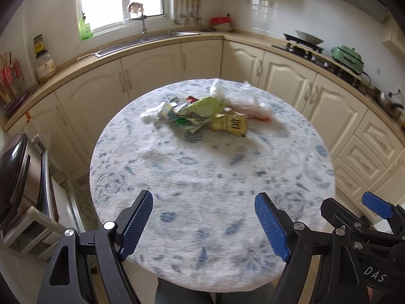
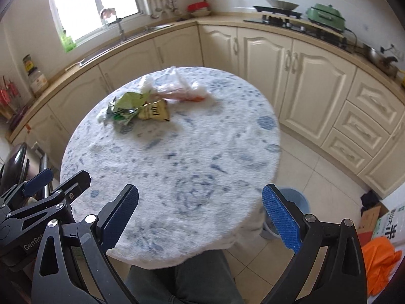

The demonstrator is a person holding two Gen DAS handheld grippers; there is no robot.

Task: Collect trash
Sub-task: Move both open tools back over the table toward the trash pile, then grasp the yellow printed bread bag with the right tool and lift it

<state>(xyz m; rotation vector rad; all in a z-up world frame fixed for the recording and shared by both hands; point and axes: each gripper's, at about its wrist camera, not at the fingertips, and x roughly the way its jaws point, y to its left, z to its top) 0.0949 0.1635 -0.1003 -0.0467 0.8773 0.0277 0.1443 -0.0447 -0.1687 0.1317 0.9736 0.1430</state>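
Observation:
A pile of trash lies on the far half of a round table [image 1: 202, 177] with a white and blue cloth. It holds a green crumpled wrapper [image 1: 202, 111], a yellow snack bag [image 1: 231, 124], white tissue [image 1: 152, 115] and a clear plastic bag [image 1: 249, 103]. The pile also shows in the right wrist view, with the green wrapper [image 2: 126, 102] and yellow bag [image 2: 155, 112]. My left gripper [image 1: 203, 221] is open and empty above the table's near edge. My right gripper [image 2: 200, 217] is open and empty at the near right edge.
A blue-grey bin [image 2: 295, 202] stands on the floor under the table's right edge. Cream cabinets and counter curve around behind. A sink [image 1: 152, 38] is at the back, a stove [image 1: 303, 48] to the right. An orange bag [image 2: 379, 261] and boxes lie at the lower right.

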